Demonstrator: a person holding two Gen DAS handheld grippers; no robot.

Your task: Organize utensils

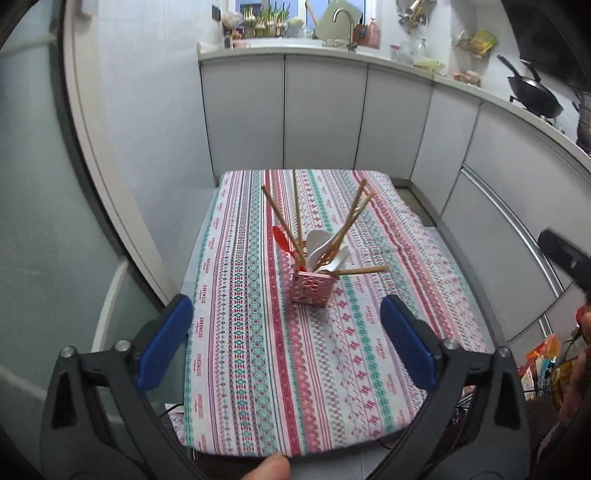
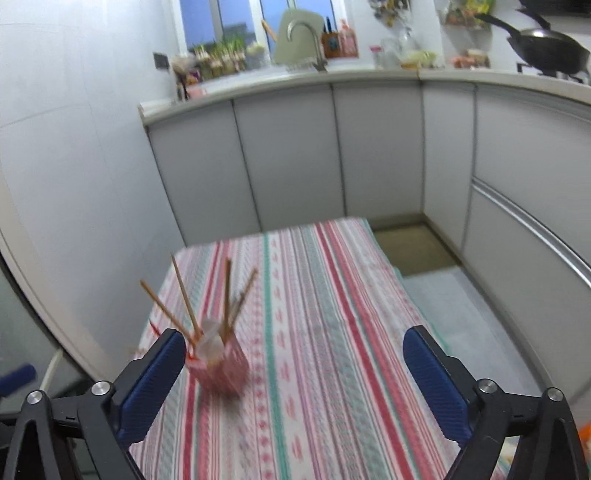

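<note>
A pink perforated utensil holder (image 1: 312,287) stands on the table with the striped cloth (image 1: 258,369). It holds several wooden chopsticks (image 1: 286,218), white spoons (image 1: 325,249) and a red utensil (image 1: 282,238). One chopstick (image 1: 364,270) lies across its rim. My left gripper (image 1: 286,345) is open and empty, held back above the table's near half. In the right wrist view the holder (image 2: 221,367) is blurred at the left, just right of the left finger. My right gripper (image 2: 293,386) is open and empty above the cloth (image 2: 332,332).
Grey cabinets (image 1: 325,110) and a counter with a sink tap (image 1: 345,22) run along the back and right. A black wok (image 1: 535,96) sits on the stove at the right. Bags (image 1: 543,362) lie on the floor at the right. A wall stands on the left.
</note>
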